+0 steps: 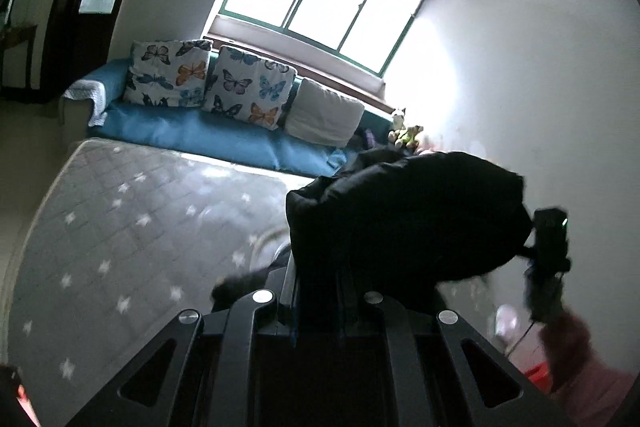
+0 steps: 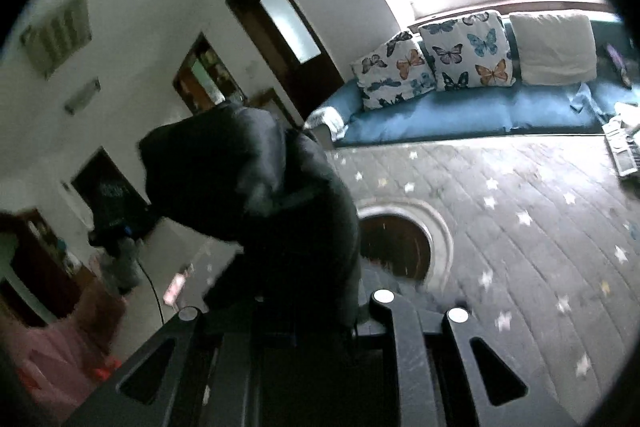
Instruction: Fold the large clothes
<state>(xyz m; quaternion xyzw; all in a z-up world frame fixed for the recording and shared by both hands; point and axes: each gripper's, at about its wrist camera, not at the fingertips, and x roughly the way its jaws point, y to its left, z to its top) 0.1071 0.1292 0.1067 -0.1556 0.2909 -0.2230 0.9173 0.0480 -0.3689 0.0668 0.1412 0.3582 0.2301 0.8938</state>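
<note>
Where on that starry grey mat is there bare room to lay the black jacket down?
The starry grey mat is bare from the blue sofa down toward the camera. In the right wrist view it is crowded only at its far right corner, where a remote-like gadget lies, and a round opening interrupts it near the black jacket.

Grey quilted mattress [image 2: 520, 227] dotted with pale stars, spread just in front of the blue sofa [image 2: 460, 115]. Round dark opening [image 2: 400, 247] with a pale rim set into it, well apart from the sofa. Small flat objects [image 2: 622, 151] on its far right edge, near the sofa.
</note>
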